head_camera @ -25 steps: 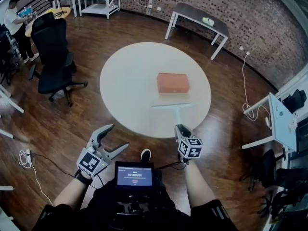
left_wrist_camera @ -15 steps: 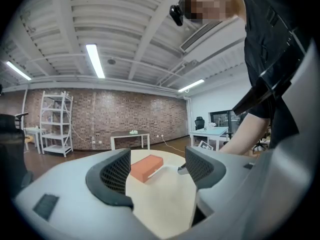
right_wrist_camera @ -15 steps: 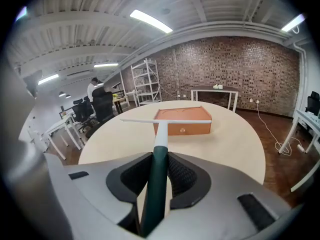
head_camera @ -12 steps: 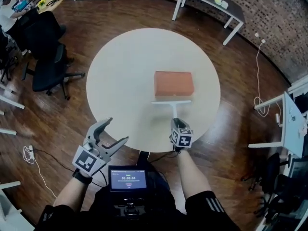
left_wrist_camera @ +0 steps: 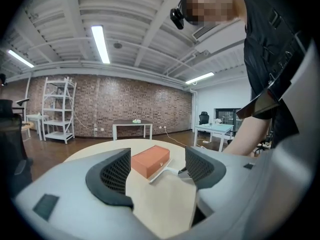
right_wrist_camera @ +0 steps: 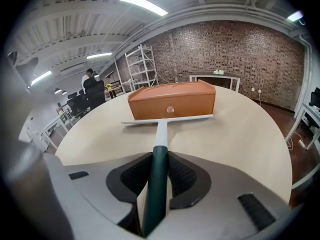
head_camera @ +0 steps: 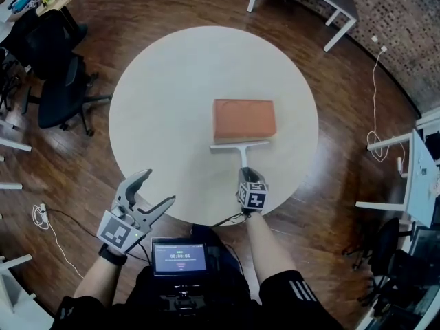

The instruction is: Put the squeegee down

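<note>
While you're clamping the green-handled white squeegee (head_camera: 240, 145) in your right gripper (head_camera: 243, 174), left gripper (head_camera: 158, 186) gaping, you're risking shoving the orange rectangular box (head_camera: 244, 117) at twelve o'clock.

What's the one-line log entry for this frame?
right tongs: shut on squeegee handle | blade: by orange box on round table | left tongs: open, empty

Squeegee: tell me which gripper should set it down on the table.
Right. The right gripper is shut on the squeegee handle, with its blade over the round table beside the orange box. The left gripper is open and empty at the table's near edge.
</note>
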Demonstrator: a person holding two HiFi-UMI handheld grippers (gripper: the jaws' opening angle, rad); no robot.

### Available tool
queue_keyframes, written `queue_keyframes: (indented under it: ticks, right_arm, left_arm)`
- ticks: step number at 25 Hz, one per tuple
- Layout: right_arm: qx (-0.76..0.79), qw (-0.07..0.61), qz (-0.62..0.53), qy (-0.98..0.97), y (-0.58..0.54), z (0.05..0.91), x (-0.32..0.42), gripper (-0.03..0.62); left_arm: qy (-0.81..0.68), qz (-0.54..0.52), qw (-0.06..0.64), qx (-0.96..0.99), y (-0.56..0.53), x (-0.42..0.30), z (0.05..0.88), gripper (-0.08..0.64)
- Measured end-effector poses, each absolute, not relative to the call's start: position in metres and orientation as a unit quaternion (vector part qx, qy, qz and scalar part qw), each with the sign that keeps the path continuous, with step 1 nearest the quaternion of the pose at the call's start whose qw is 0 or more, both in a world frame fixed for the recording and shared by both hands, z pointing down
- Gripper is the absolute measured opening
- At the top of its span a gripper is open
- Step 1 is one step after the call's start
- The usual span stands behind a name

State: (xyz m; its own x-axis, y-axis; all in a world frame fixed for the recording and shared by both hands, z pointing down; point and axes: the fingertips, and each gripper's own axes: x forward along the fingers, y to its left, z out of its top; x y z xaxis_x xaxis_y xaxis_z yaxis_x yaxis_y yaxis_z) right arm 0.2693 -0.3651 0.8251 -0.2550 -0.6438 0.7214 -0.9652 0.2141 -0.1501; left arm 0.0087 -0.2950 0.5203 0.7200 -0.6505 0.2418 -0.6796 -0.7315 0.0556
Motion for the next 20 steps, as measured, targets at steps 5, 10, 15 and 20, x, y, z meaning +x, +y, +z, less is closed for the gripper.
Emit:
queue_keyframes:
  ticks: [5,10,15,20]
  right_arm:
    - [0.539,0.281,0.308,-0.732,-0.362,0.843,0.273,0.115]
    - [0.537,0.291,0.305,-0.730,-0.360,0.847,0.274,0.140]
    - [0.547,0.264,0.297,-0.737,-0.366,0.822,0.276,0.147]
    - [0.575,0.224,0.259,-0.743,-0.363,0.770,0.287,0.147]
  left_arm:
    - [-0.360,0.112,0.074,0.923,-0.298,0.013,0.526,0.333]
    - [-0.361,0.110,0.072,0.923,-0.297,0.012,0.523,0.333]
    - [-0.357,0.109,0.061,0.926,-0.289,0.014,0.516,0.333]
    - [-0.353,0.107,0.041,0.928,-0.274,0.012,0.501,0.333]
